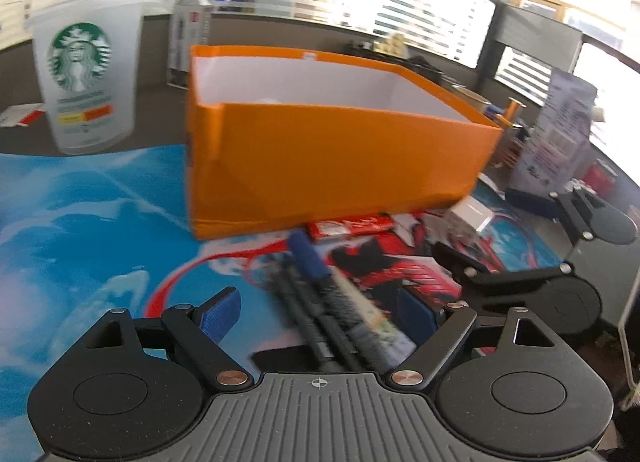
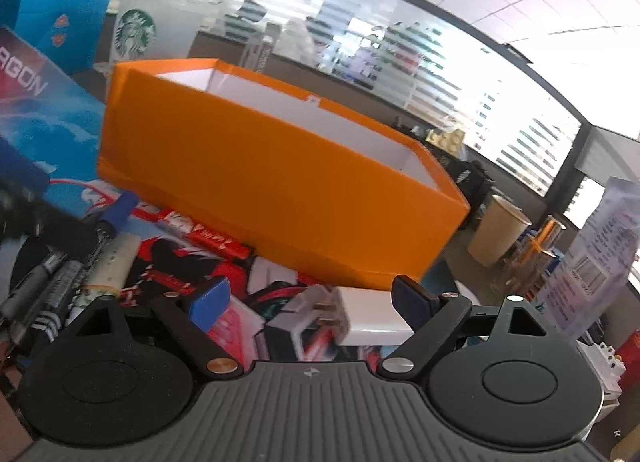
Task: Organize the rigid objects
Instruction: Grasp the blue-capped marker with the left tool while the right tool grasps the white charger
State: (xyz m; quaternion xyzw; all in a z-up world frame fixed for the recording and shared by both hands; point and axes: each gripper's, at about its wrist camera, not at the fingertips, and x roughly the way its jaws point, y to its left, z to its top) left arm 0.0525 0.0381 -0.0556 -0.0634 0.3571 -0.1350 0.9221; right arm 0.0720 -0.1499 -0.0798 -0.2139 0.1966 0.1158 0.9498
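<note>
An open orange box (image 1: 336, 162) with a white inside stands on the blue and red mat; it also shows in the right wrist view (image 2: 260, 186). My left gripper (image 1: 318, 312) is open over a bundle of dark pens and a blue-capped marker (image 1: 308, 256). A red wrapped bar (image 1: 350, 226) lies at the box's foot. My right gripper (image 2: 310, 300) is open over a white plug adapter (image 2: 320, 314) and a flat white box (image 2: 372, 322). The pens (image 2: 60, 282) and red bar (image 2: 218, 240) lie to its left. The right gripper shows in the left wrist view (image 1: 516, 262).
A Starbucks cup (image 1: 86, 74) stands left of the orange box. A paper cup (image 2: 500, 234) and a clear leaflet stand (image 2: 596, 262) are at the right. A blue box (image 2: 60, 22) stands at the far left. A grey carton (image 1: 188, 42) is behind.
</note>
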